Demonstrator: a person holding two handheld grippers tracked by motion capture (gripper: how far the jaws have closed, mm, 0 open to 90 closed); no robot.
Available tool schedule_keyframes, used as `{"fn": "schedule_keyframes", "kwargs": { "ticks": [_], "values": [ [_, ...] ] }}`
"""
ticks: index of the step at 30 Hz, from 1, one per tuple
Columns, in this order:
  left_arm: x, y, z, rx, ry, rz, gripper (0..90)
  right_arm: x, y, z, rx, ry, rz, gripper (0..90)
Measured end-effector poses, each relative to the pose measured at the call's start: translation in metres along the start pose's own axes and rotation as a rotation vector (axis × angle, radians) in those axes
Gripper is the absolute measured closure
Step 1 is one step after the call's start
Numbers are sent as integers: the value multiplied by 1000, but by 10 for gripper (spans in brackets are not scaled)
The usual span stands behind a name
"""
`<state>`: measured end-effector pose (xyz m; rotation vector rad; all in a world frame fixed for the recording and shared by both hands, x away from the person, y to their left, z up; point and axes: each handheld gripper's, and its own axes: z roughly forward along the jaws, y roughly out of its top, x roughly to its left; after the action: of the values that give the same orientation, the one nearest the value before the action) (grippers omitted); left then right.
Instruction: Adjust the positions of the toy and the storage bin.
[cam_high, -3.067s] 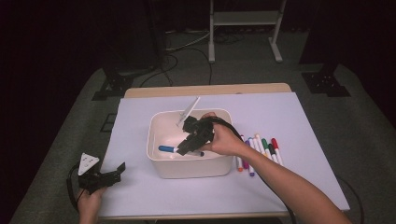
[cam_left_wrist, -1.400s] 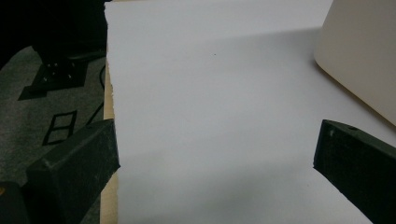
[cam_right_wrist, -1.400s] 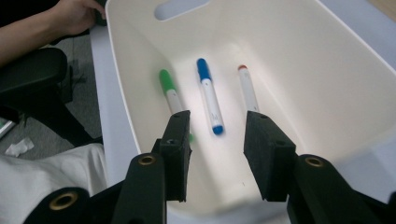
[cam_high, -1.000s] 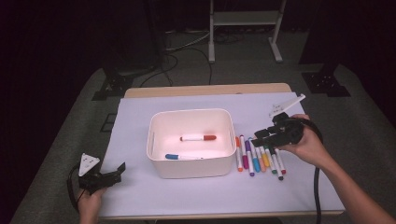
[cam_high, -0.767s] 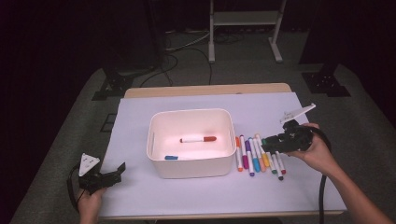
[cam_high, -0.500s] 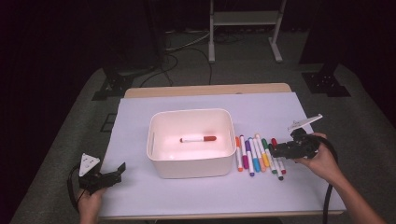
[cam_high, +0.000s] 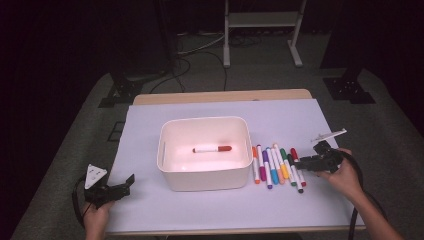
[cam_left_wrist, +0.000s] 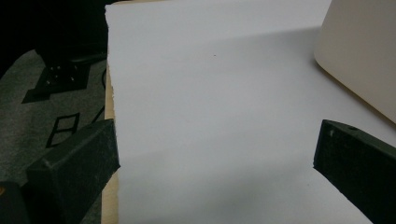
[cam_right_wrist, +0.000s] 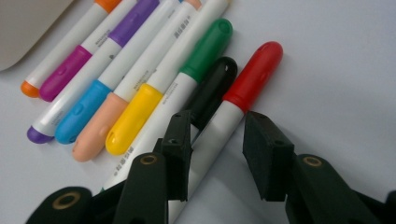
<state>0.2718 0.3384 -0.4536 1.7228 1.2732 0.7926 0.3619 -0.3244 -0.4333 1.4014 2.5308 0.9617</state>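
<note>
Right tongs (cam_right_wrist: 215, 156): they are straddling the red marker (cam_right_wrist: 233, 116), one black jaw on each side of its white body. The jaws have just been closing in. A small gap is showing on the right side, so they are not squeezing it yet.
Red marker: it is lying flat on the counter (cam_high: 210, 210), at the right end of the row of markers (cam_high: 275, 167), touching the black marker (cam_right_wrist: 212, 88).
Row of markers: it is lying just beside the white bin (cam_high: 172, 170), to its right.
White bin: it is sitting in the middle of the counter and holding one marker with a red cap (cam_high: 212, 149).
Left tongs (cam_left_wrist: 215, 172): they are resting wide open over bare white counter near the front left corner, holding nothing.
</note>
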Motion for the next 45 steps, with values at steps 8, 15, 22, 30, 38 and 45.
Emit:
{"fn": "schedule_keyframes", "kwargs": {
  "ticks": [8,15,22,30,38,45],
  "values": [
    [0,0,1,5,-1,0,0,-8,-14,-5,-3,-89,50,651],
    [0,0,1,4,2,-1,0,-12,-19,-7,-29,-112,81,748],
    [0,0,0,2,0,-1,0,-10,-18,-7,-21,-125,86,757],
    [0,0,0,4,1,1,0,-6,-16,-20,-25,-52,98,758],
    [0,0,0,2,4,2,0,18,2,-50,-76,20,44,758],
    [0,0,0,4,3,1,0,46,27,-74,-94,70,-34,758]
  ]
}}
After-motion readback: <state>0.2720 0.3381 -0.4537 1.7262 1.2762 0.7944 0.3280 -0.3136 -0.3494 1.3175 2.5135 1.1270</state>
